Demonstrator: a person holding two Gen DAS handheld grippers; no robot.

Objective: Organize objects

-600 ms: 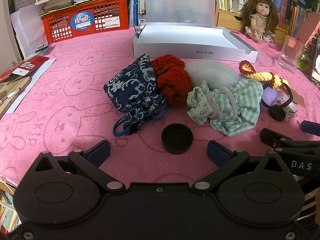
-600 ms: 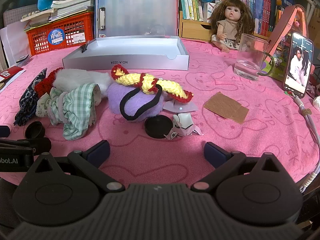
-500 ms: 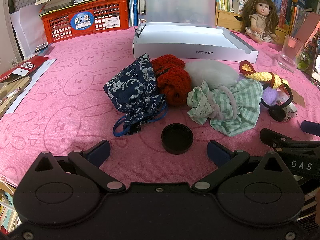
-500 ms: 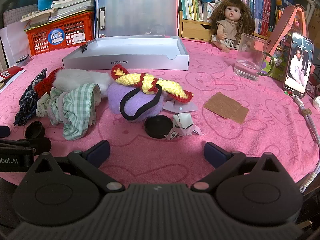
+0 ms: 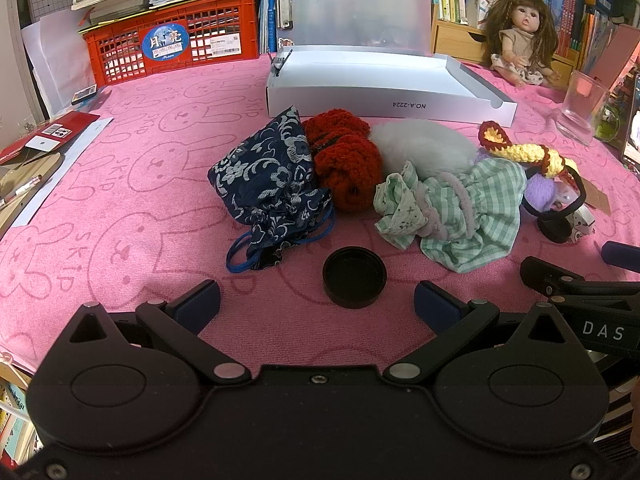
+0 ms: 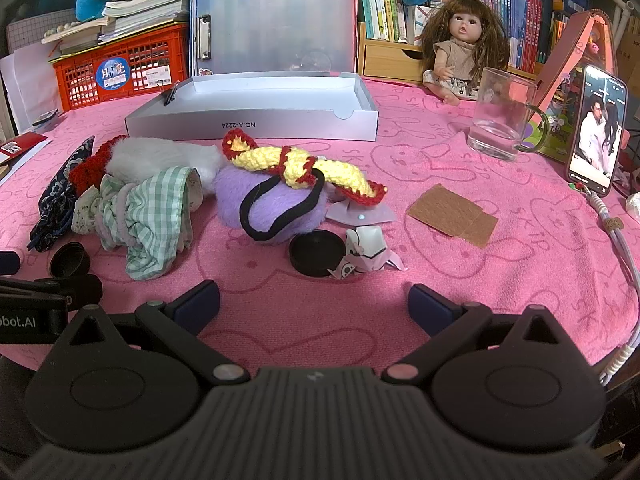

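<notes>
A pile of small things lies on the pink cloth: a blue floral pouch (image 5: pixel 276 184), a red knitted piece (image 5: pixel 346 160), a white furry piece (image 5: pixel 420 144), a green checked cloth (image 5: pixel 460 208), a yellow-red crochet band (image 6: pixel 300 164) on a purple furry ball (image 6: pixel 260 204). A black lid (image 5: pixel 354 276) lies just ahead of my open, empty left gripper (image 5: pixel 316 304). A second black lid (image 6: pixel 316 252) and a small white paper figure (image 6: pixel 366 256) lie ahead of my open, empty right gripper (image 6: pixel 314 304). The open white box (image 6: pixel 256 108) stands behind the pile.
A doll (image 6: pixel 460 48), a glass mug (image 6: pixel 500 120), a phone (image 6: pixel 596 128) and a brown card (image 6: pixel 452 214) are at the right. A red crate (image 5: pixel 172 44) with books stands at the back left. Papers (image 5: pixel 36 148) lie at the left edge.
</notes>
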